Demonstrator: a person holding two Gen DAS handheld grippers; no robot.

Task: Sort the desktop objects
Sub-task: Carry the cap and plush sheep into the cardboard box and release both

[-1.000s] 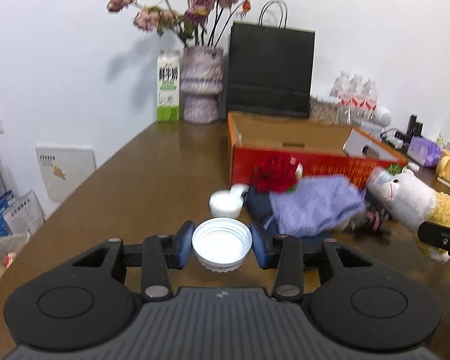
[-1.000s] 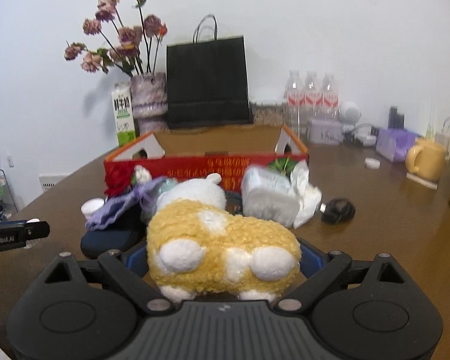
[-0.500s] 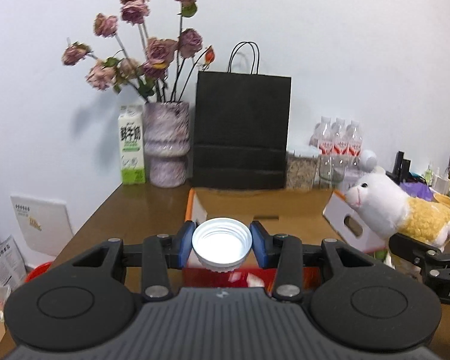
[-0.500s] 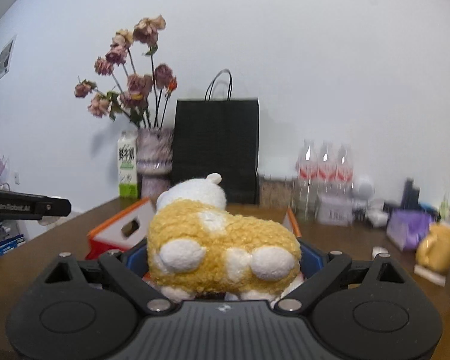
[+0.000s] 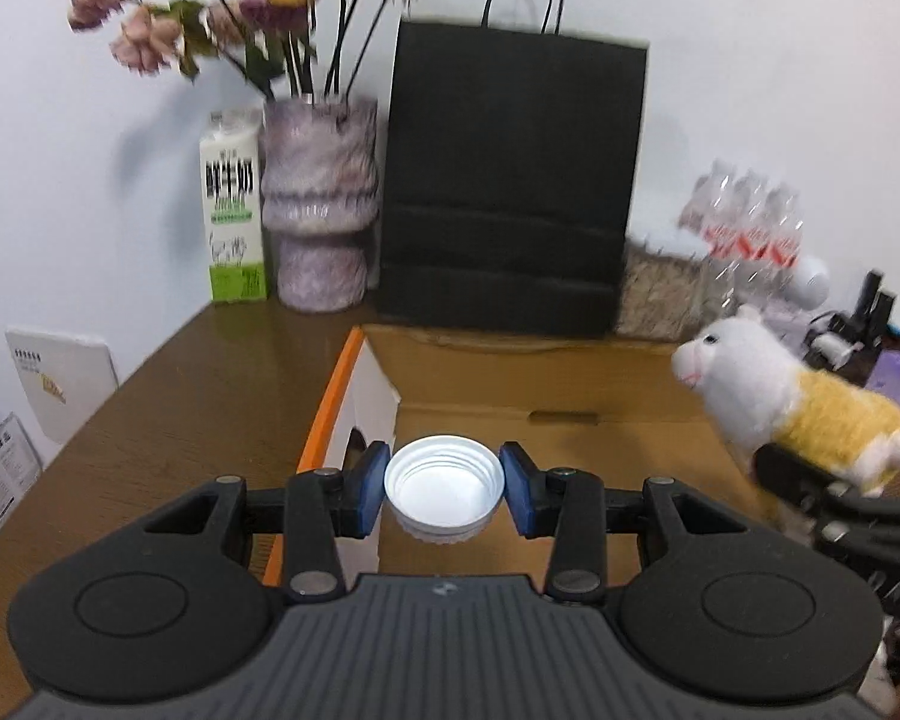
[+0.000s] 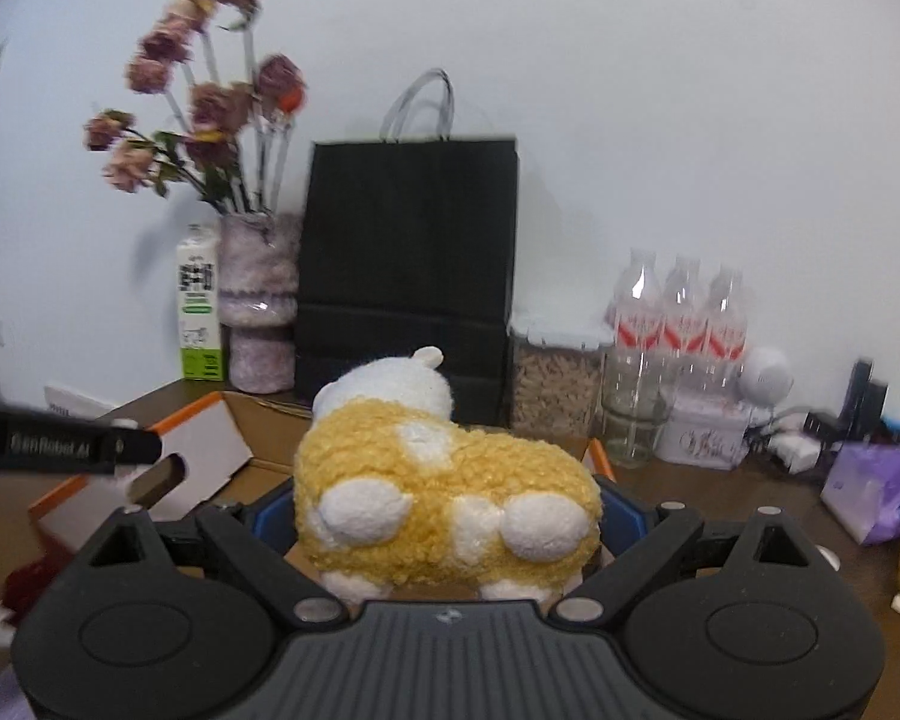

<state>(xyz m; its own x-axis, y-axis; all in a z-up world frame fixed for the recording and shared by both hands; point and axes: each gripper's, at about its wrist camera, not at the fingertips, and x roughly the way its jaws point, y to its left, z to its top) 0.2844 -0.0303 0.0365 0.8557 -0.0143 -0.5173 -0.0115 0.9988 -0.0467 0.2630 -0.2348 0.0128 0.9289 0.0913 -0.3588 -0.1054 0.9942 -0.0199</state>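
Note:
My left gripper [image 5: 444,489] is shut on a white screw lid [image 5: 444,495], open side up, held above the left part of an open cardboard box [image 5: 570,444] with orange edges. My right gripper [image 6: 447,516] is shut on a yellow and white plush sheep [image 6: 444,492], seen from behind. The sheep also shows in the left wrist view [image 5: 792,408], held over the box's right side. The box shows in the right wrist view [image 6: 210,450], below and ahead of the sheep. The left gripper's side [image 6: 60,447] reaches in from the left there.
At the back of the brown table [image 5: 198,396] stand a milk carton [image 5: 234,222], a vase of dried flowers [image 5: 321,204], a black paper bag [image 5: 510,180], a jar of grain [image 6: 555,378] and water bottles [image 6: 678,324]. A purple pack [image 6: 876,492] lies at the right.
Both grippers lifted their objects off the table and carried them forward over the box. The pile of cloth and loose items has dropped out of view.

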